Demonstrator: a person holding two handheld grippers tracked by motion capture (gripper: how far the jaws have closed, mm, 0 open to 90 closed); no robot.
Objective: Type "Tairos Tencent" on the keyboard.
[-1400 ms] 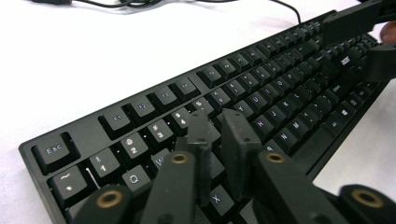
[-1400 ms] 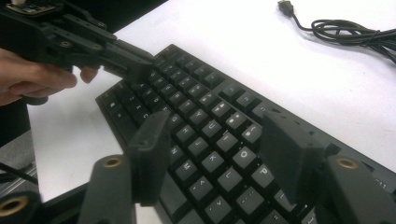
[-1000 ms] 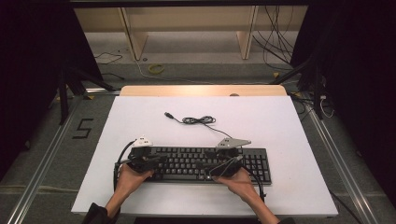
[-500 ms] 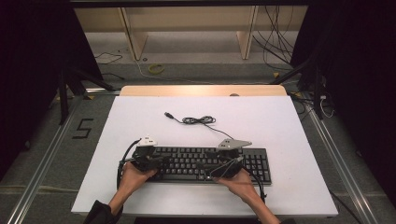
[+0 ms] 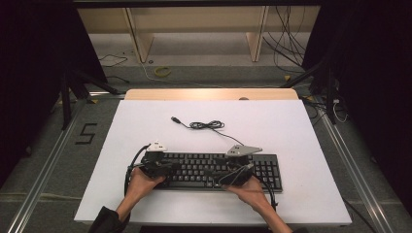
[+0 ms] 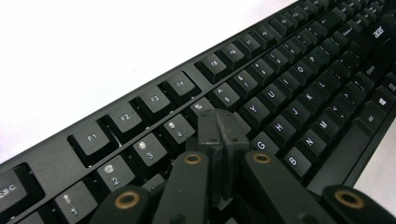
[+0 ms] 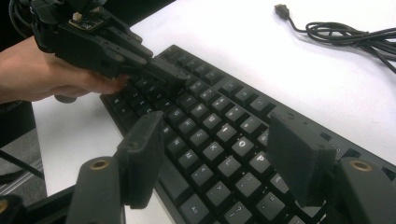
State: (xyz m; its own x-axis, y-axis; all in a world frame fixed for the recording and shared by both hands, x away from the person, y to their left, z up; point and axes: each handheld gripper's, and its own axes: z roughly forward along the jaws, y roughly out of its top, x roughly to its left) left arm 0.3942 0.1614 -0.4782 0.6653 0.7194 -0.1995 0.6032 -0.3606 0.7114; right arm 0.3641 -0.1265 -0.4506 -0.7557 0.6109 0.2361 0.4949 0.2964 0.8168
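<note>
A: The keyboard [image 5: 214,170] is seen lying flat near the front edge of the white table [image 5: 301,131], with its cable [image 5: 206,125] coiled behind it. The left gripper [image 6: 219,135] is held with jaws pressed together, the tip resting on the keys around the 5 and T.

B: And the right gripper [image 7: 219,154] is hovering over the letter keys, its jaws having just been spreading, nothing between them.

A: A neighbouring key could be struck if that closed tip is pushed down off-centre.

B: Agreed, and a keycap might be caught by the wide jaws if they are lowered carelessly.
</note>
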